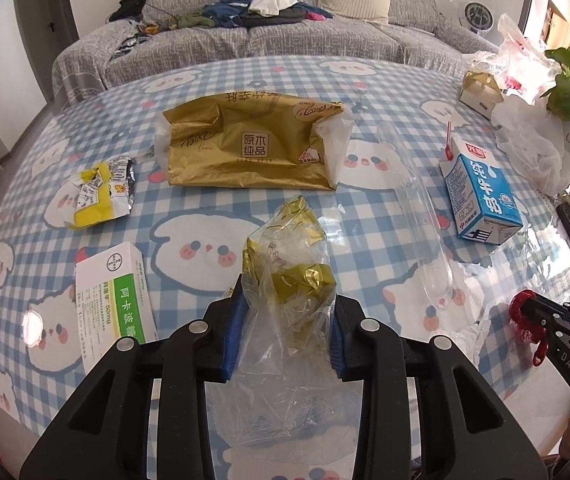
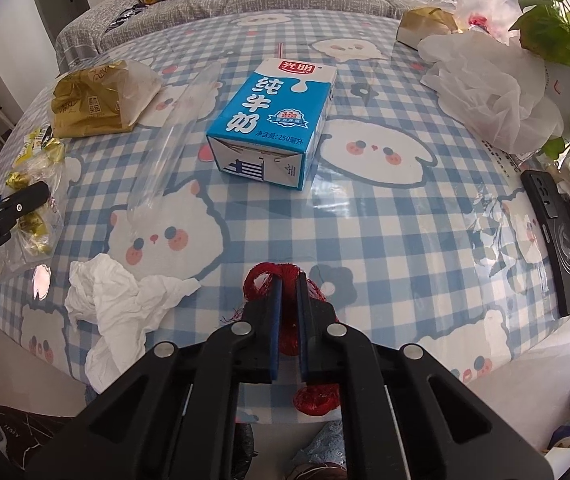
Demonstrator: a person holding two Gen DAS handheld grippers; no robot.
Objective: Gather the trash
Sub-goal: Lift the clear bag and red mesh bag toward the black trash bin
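My left gripper (image 1: 287, 304) is shut on a clear plastic bag with gold wrappers (image 1: 289, 280), held just above the checked tablecloth. My right gripper (image 2: 289, 280) is shut on a red mesh net (image 2: 269, 276) near the table's front edge; the net (image 1: 525, 312) and the right gripper (image 1: 519, 308) also show at the right of the left wrist view. Other trash lies around: a gold tissue pack (image 1: 253, 144), a crumpled yellow wrapper (image 1: 101, 192), a blue milk carton (image 2: 273, 120), a clear plastic tube (image 2: 173, 132), a crumpled white tissue (image 2: 113, 304).
A white and green medicine box (image 1: 113, 300) lies left of the left gripper. White plastic bags (image 2: 489, 88), a potted plant (image 2: 557, 12) and a black phone (image 2: 557, 236) crowd the table's right side. A grey sofa (image 1: 245, 32) with clothes stands behind.
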